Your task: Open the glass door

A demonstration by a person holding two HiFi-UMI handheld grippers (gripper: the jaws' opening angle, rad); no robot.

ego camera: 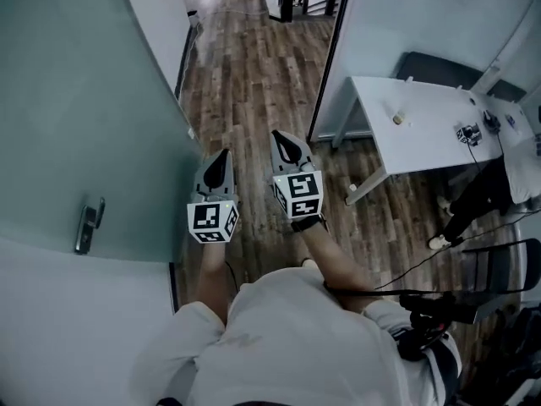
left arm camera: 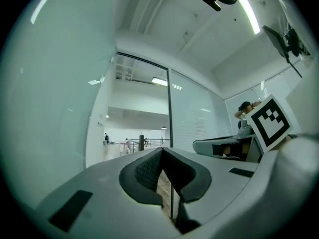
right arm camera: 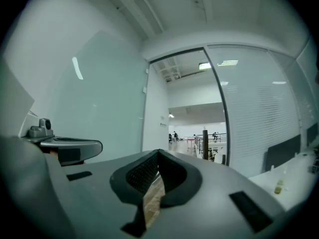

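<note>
Glass door point(ego camera: 76, 100) left, handle point(ego camera: 88, 225) on it. Left gripper point(ego camera: 225, 155) beside right gripper point(ego camera: 279, 138), doorway point(ego camera: 254, 41) ahead. Table point(ego camera: 423, 142) right, seemingly behind partition point(ego camera: 397, 24).

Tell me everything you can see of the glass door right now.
The glass door is a tall, frosted, pale green panel filling the left of the head view. It stands open beside the doorway. A dark metal handle sits on its face. Nothing touches it: the left gripper, shut and empty, is beside it but apart.
</note>
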